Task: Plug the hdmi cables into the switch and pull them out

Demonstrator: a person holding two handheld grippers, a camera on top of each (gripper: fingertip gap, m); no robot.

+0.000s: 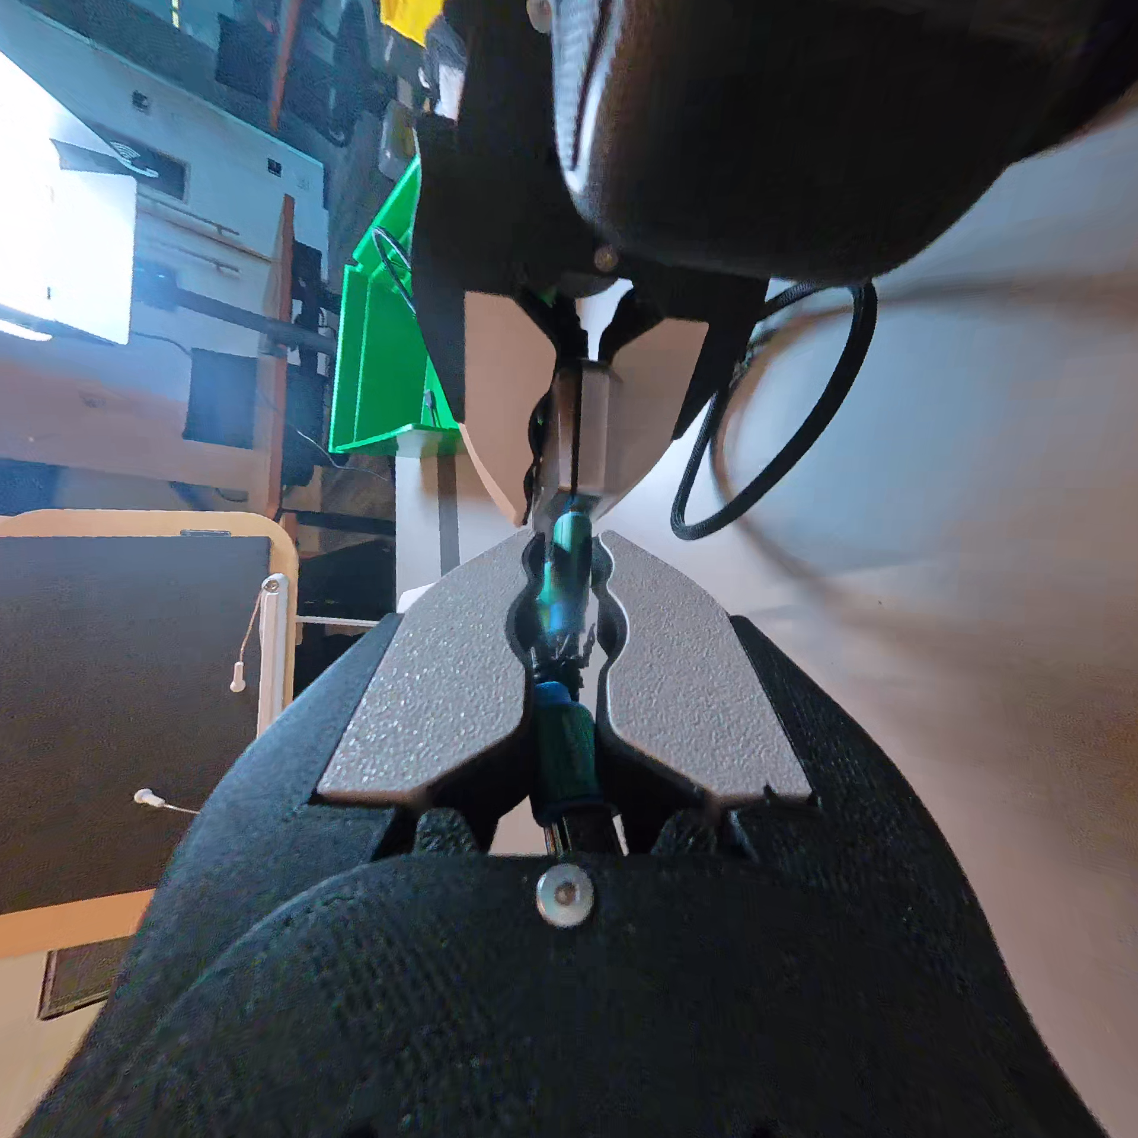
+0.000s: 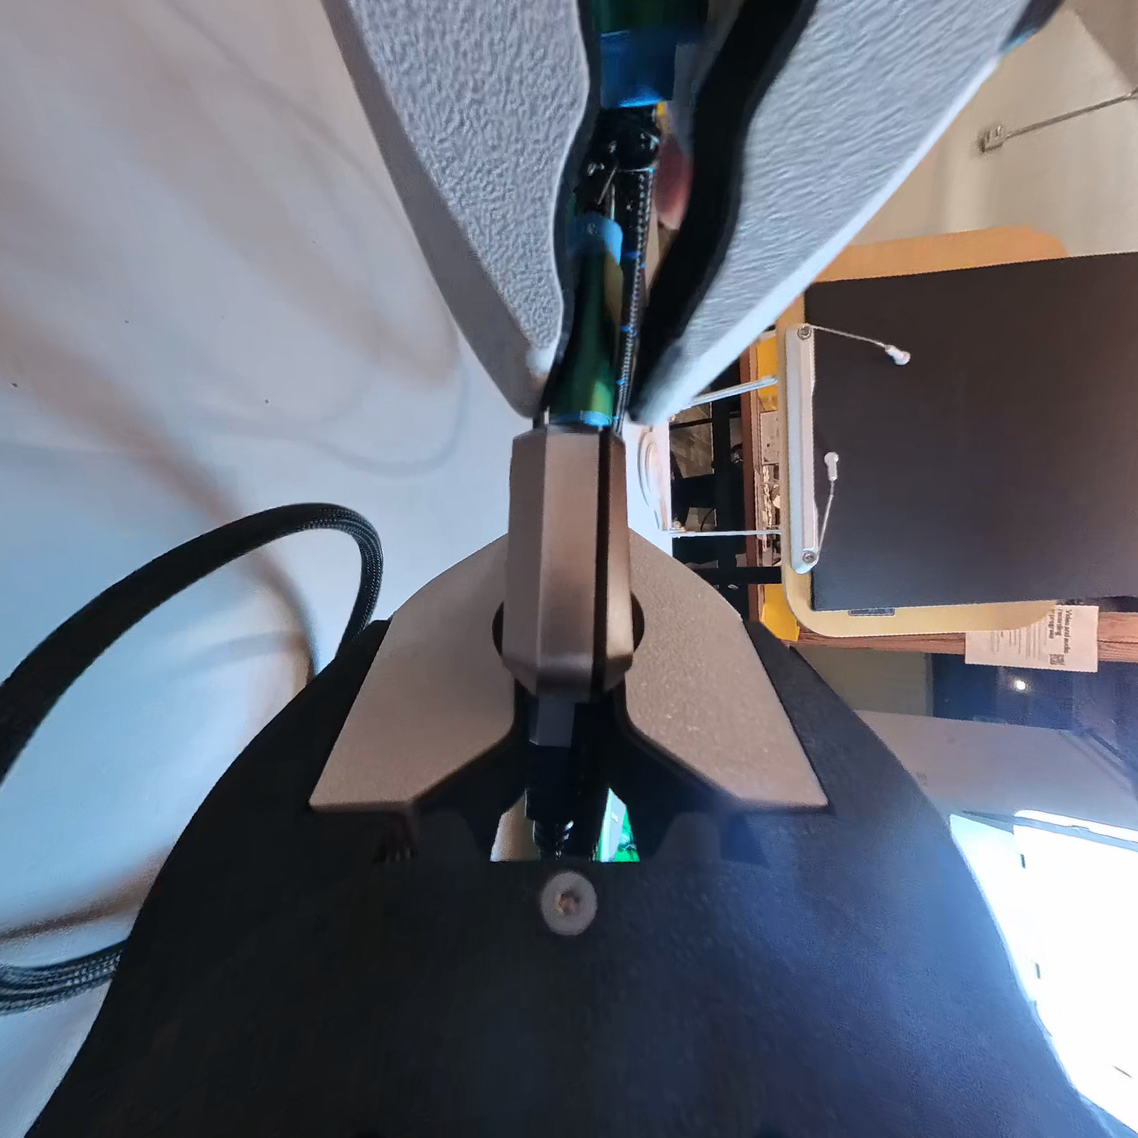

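Facing each other: left gripper clamped on slim green switch, right gripper clamped on rigid metal HDMI plug, best gripped there, braided cable stiff.

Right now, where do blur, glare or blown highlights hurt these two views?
Left wrist view: window at left blown white; black braided cable loop streaked by motion blur. Right wrist view: bottom-right corner overexposed; grey metal plug housing reasonably sharp, upper grey textured fingers softly blurred.
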